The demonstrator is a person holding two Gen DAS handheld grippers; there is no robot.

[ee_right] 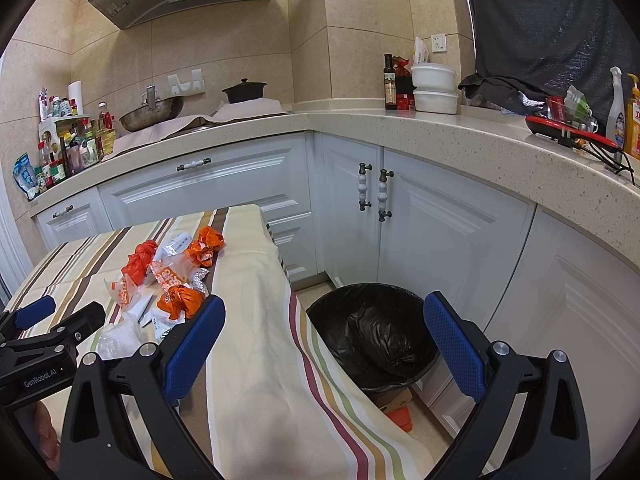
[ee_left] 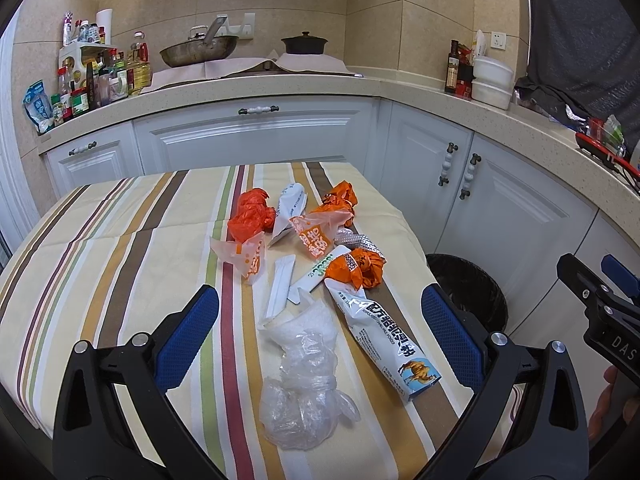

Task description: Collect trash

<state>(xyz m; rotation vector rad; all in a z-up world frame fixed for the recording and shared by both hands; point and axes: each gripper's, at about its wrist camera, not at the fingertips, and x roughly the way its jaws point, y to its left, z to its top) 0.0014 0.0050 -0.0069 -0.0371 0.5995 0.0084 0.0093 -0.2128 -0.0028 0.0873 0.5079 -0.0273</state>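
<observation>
Floor-level black-lined bin point(ee_right: 372, 336) (nothing visible inside)

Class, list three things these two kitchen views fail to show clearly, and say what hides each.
1. Bin interior: left wrist view, the table edge and tongs cut it off.
2. Clear plastic bag: right wrist view, mostly behind the left gripper.
3. Red item on the floor: right wrist view, half hidden under the tablecloth; unidentifiable.

The left wrist view looks down over the striped table point(ee_left: 120, 240) from close above. The right wrist view faces the bin point(ee_right: 372, 332) beside it. Both share the table's trash pile point(ee_left: 312, 240) and the kitchen counter point(ee_left: 260, 88).
</observation>
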